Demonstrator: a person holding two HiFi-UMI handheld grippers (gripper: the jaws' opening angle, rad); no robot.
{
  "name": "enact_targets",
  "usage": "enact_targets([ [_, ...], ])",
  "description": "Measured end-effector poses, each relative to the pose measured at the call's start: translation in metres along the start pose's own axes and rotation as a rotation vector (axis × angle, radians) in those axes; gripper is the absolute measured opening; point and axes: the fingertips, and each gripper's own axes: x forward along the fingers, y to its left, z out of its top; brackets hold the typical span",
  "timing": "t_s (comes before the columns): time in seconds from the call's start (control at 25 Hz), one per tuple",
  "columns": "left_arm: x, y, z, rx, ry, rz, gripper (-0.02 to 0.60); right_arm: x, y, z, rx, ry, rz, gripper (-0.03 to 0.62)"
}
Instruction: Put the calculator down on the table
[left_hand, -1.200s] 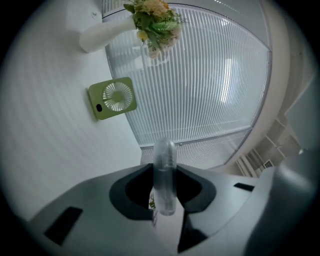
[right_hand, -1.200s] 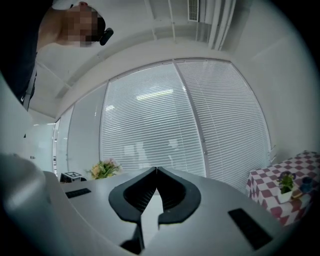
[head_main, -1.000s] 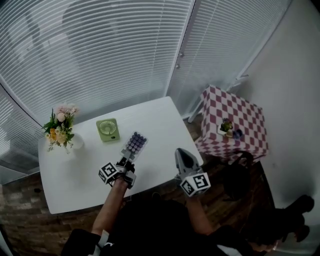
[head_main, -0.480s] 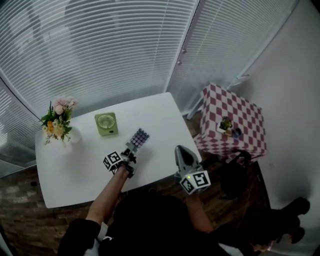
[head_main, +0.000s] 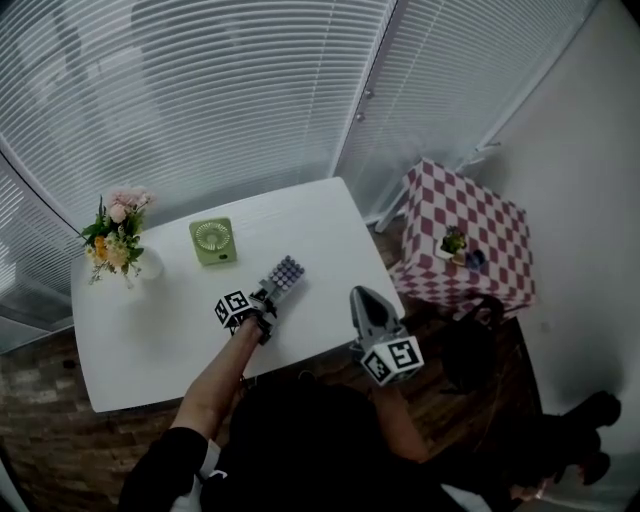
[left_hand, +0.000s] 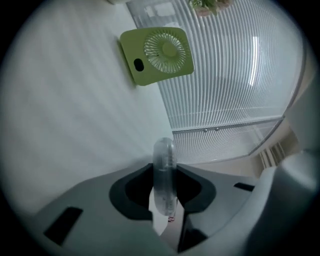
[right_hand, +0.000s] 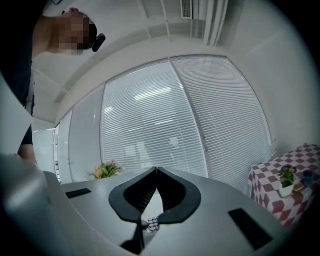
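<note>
In the head view the left tool (head_main: 266, 296) holds the calculator (head_main: 285, 273) by its near end, keys up, over the white worktop (head_main: 150, 340). It is in front of the green fan (head_main: 213, 241) and well apart from the flowers (head_main: 115, 240), while the right tool (head_main: 358, 297) hangs at the worktop's near right corner. The left gripper view shows the calculator edge-on, clamped between the two jaws, with the fan beyond it on the worktop. The right gripper view shows that tool's jaws closed tip to tip with nothing between them, pointed toward the blinds (right_hand: 165, 120).
</note>
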Motion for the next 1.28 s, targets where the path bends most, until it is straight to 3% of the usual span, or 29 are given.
enact_targets([
  [0.24, 0.019, 0.009, -0.002, -0.034, 0.021, 0.017, 0.1, -0.007, -0.004, -0.006, 0.029, 0.01, -0.007, 0.006],
  [0.68, 0.027, 0.016, -0.003, 0.032, 0.061, 0.075, 0.101, -0.012, -0.01, -0.013, 0.036, 0.036, -0.015, 0.006],
  [0.76, 0.028, 0.02, -0.001, 0.048, 0.069, 0.122, 0.101, -0.011, -0.009, -0.013, 0.034, 0.038, -0.012, 0.006],
  [1.0, 0.022, 0.03, -0.001, 0.097, 0.09, 0.393, 0.143, -0.01, -0.009, -0.015, 0.028, 0.041, 0.007, 0.006],
  [1.28, 0.008, 0.032, 0.001, 0.199, 0.11, 0.579, 0.182, -0.007, -0.006, -0.014, 0.028, 0.04, 0.017, 0.006],
])
